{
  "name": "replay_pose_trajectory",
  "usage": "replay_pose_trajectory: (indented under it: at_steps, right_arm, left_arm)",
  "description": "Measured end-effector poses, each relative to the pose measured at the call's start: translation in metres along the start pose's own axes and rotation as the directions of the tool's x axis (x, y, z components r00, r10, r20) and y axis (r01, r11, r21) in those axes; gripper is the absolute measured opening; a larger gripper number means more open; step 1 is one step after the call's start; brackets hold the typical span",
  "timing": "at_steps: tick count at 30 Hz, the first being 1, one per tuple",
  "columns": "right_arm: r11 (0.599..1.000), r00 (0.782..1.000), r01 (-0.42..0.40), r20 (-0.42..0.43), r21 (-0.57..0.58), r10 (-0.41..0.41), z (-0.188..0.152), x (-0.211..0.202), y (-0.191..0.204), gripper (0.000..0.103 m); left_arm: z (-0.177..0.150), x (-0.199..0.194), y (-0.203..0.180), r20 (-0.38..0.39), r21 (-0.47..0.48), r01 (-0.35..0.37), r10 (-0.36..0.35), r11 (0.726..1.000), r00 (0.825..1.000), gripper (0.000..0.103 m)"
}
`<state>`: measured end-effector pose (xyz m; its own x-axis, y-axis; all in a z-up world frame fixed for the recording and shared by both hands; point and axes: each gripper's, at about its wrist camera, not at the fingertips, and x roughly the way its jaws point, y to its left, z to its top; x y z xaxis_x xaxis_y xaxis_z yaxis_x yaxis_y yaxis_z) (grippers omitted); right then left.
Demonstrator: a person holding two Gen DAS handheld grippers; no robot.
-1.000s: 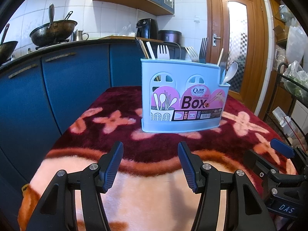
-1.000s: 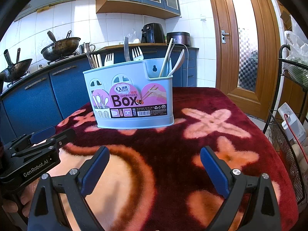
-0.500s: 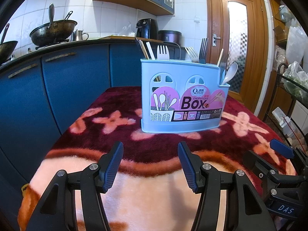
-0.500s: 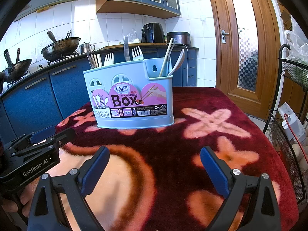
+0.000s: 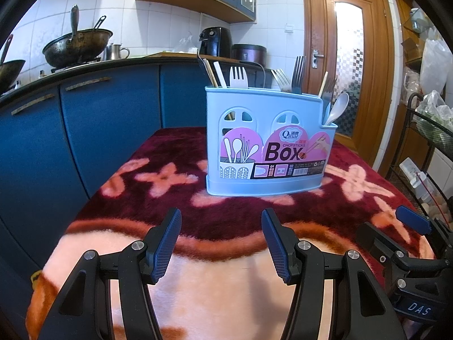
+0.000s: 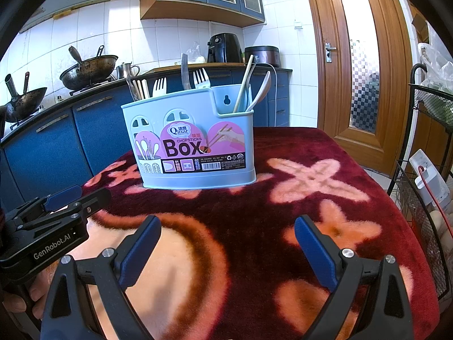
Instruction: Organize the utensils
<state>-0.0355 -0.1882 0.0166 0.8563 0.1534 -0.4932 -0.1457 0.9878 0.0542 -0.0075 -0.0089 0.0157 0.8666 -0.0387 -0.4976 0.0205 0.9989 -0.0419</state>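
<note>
One utensil box (image 5: 263, 144), two woks (image 6: 87, 70), one door (image 6: 365, 65).

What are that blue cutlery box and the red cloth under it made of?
The cutlery box looks like moulded plastic: smooth, pale blue, slightly glossy, with cut-out arched vents and a printed paper label. The red cloth seems a plush fleece blanket, since its dark red and peach pile looks fuzzy and matte. The exact fibre cannot be told.

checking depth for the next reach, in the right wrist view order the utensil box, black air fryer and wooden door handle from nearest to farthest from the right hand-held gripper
From the right hand-held gripper, open over the blanket:
1. Utensil box, straight ahead on the blanket, slightly left.
2. Black air fryer, on the counter behind the box.
3. Wooden door handle, off to the right; it looks about as far back as the air fryer, so 2 and 3 are too close to call.
</note>
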Motion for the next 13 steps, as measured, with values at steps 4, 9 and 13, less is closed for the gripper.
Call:
replay_pose_trajectory:
  at_steps: [4, 9, 13]
  right_arm:
    - [1.000, 1.000, 0.000, -0.001, 0.001, 0.000, 0.0006, -0.0001, -0.0003, 0.097]
    - [1.000, 1.000, 0.000, -0.004, 0.006, 0.000, -0.0022, 0.0008, 0.0000, 0.097]
    - [1.000, 1.000, 0.000, -0.006, 0.010, 0.000, -0.0032, 0.0013, 0.0007, 0.097]
  left_arm:
    - [0.0004, 0.0003, -0.0007, -0.002, 0.001, 0.001, -0.001, 1.000, 1.000, 0.061]
    - [0.0013, 0.0007, -0.0027, -0.004, 0.001, 0.003, -0.003, 1.000, 1.000, 0.061]
    - [0.0015, 0.0015, -0.0043, -0.008, -0.002, 0.007, -0.007, 1.000, 1.000, 0.061]
